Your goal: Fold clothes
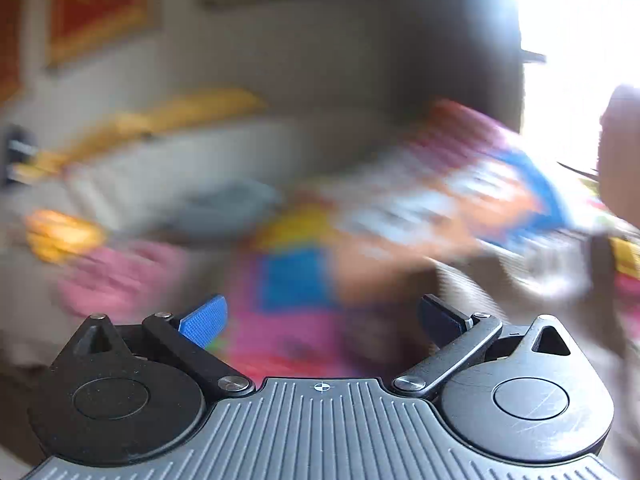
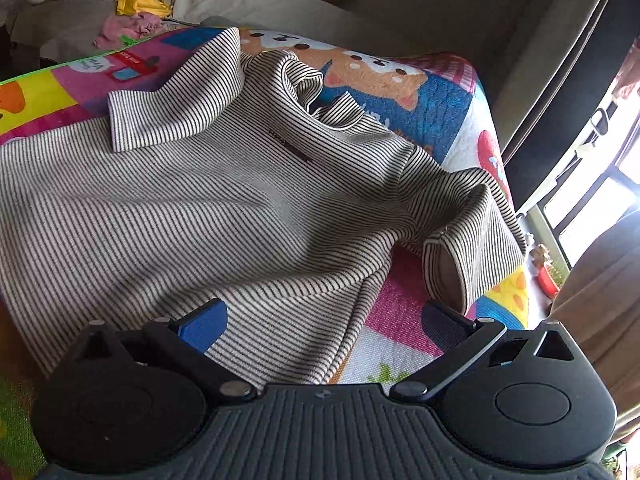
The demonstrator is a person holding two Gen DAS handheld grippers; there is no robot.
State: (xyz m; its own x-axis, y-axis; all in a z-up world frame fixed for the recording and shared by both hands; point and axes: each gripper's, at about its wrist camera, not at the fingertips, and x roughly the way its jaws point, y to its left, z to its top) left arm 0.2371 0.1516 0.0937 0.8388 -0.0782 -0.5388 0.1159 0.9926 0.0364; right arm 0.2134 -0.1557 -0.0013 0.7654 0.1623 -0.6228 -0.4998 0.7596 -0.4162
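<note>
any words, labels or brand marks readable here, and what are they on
None can be read for certain.
Small dark label on the chest of the striped shirt: lettering too small to read.
White speech bubble on the colourful play mat: printed upside down, letters too small and blurred to make out.
Pale lettering on the blue patch of the mat: partly hidden by the shirt's collar, unreadable.
Left wrist view: blurred by motion, no text legible.

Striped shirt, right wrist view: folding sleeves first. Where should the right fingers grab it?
Judging by its pose, grip the cuff of the near sleeve on the striped knit shirt, coming from the right: it curls up, open, off the colourful quilted mat.
</note>
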